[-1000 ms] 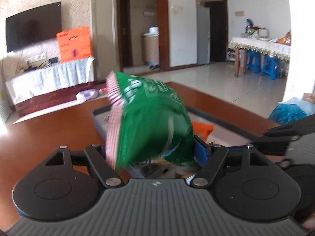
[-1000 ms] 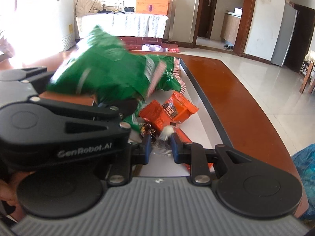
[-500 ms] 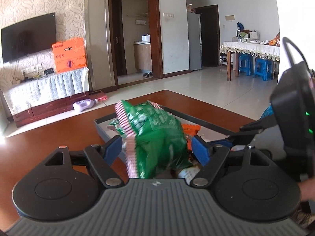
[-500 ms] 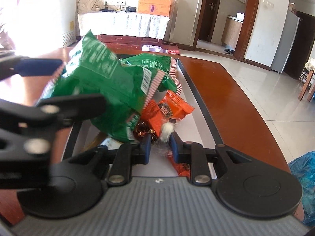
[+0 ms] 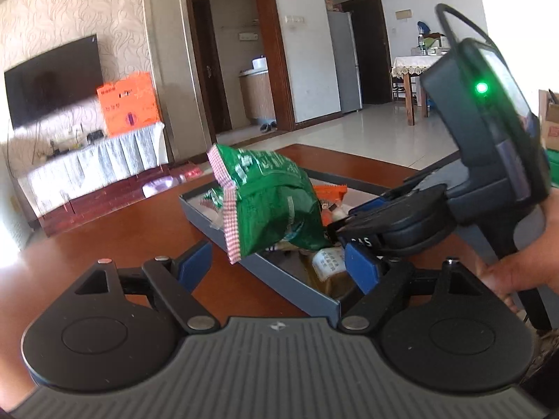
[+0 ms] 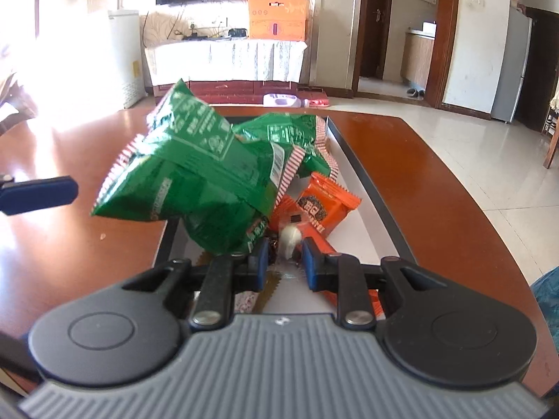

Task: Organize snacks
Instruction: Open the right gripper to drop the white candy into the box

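A green snack bag [image 5: 276,206] rests tilted on the pile in the grey tray [image 5: 265,265], its end overhanging the tray's left rim; it also shows in the right wrist view [image 6: 195,181]. My left gripper [image 5: 279,265] is open and empty, drawn back from the bag. My right gripper [image 6: 284,262] is shut on a clear-wrapped white candy [image 6: 290,241] low in the tray; it also shows in the left wrist view [image 5: 349,223]. A second green bag [image 6: 290,132] and orange packets [image 6: 325,206] lie in the tray.
The tray sits on a brown wooden table [image 6: 401,174]. A yellow-brown packet [image 5: 325,265] lies at the tray's near end. One left finger [image 6: 38,192] shows at the left edge. A blue plastic bag [image 6: 548,293] lies on the floor at right.
My left gripper has opened, let go of the green bag and pulled back; the bag now lies on the pile. My right gripper stays shut on the candy.
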The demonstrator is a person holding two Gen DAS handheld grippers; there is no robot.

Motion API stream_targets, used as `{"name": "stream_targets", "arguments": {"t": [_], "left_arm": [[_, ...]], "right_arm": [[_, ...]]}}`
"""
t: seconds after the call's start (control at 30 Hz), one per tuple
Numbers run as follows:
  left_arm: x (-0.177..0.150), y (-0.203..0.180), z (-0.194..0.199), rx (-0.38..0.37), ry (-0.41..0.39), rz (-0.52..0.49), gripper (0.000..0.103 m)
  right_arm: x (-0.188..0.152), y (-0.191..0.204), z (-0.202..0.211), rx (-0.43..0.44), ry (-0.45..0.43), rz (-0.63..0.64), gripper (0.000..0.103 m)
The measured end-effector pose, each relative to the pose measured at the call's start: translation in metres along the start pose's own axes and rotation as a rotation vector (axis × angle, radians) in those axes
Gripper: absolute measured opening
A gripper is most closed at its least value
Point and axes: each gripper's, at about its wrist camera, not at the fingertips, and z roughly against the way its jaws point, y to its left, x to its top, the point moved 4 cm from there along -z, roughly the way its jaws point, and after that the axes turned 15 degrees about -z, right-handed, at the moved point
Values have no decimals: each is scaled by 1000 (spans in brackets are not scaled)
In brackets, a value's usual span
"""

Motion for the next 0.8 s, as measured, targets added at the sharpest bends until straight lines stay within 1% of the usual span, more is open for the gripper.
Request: {"name": "stream_targets", "arguments": {"t": [0.07,0.17,0.3,0.43,0.47,0.5,0.57,0.73,0.8], "left_arm": [[-1,-1,-4,-15,0,24,86],[1,-6,-9,-25,-2,1,87],[4,-8,-13,-32,-2,-12,89],[2,-5,-15,-38,-4,5,90],[3,-4,-16,-38,-5,6,90],[2,-4,-16,-38,-5,4,90],[3,-4,-18,-39,-3,1,90],[3,-4,-21,-37,-3,1,91],[3,-4,-21,-37,-3,5,92]], "right_arm": [[1,-2,1,-11,-5,-6,25],[4,-6,3,-14,-29,-36,25],[7,-8,6,7,-45,-59,25],[8,-7,5,22,-36,-52,25],[10,-6,6,27,-40,-53,27],[11,-5,8,35,-48,-55,36],[12,-5,10,27,-70,-58,46],[14,-10,13,28,-88,-95,51],[11,-13,17,29,-105,-104,60]]}}
